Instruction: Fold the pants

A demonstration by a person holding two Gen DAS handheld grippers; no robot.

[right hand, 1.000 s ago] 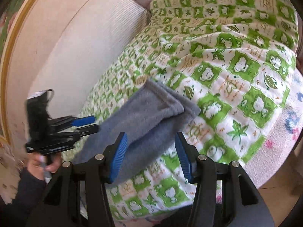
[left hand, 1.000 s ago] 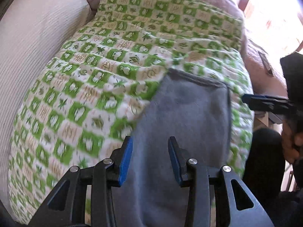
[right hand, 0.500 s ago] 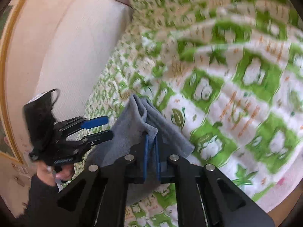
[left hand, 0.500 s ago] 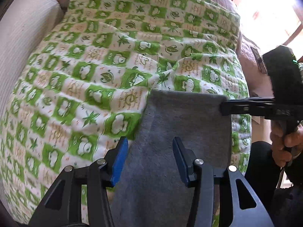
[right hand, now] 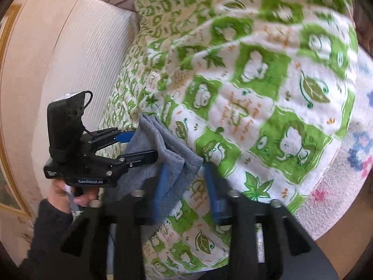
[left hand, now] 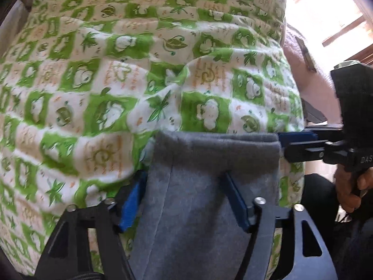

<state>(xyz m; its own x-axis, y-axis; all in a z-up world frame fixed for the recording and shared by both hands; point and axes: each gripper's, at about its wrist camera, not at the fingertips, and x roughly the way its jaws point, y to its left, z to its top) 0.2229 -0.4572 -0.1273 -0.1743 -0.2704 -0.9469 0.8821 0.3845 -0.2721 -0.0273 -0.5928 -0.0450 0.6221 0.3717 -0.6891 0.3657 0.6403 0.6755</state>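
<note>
The grey pants [left hand: 209,186] lie folded on a green and white patterned blanket [left hand: 116,81]. My left gripper [left hand: 184,198] is open, its fingers straddling the left part of the pants' top edge. In the right wrist view the pants [right hand: 167,149] show as a folded grey stack. My right gripper [right hand: 186,186] is open, with the pants' corner between its fingers. The left gripper [right hand: 137,147] shows there at the pants' far edge, and the right gripper [left hand: 293,142] shows in the left wrist view at the pants' right corner.
The blanket [right hand: 256,93] covers a bed. A beige ribbed headboard [right hand: 81,58] stands to the left. A white floral sheet [right hand: 349,158] shows at the bed's right edge. A bright window [left hand: 326,11] is at the upper right.
My right gripper was shut on the pants' corner half a second ago and is now open. My left gripper has moved forward to the pants' top edge, staying open.
</note>
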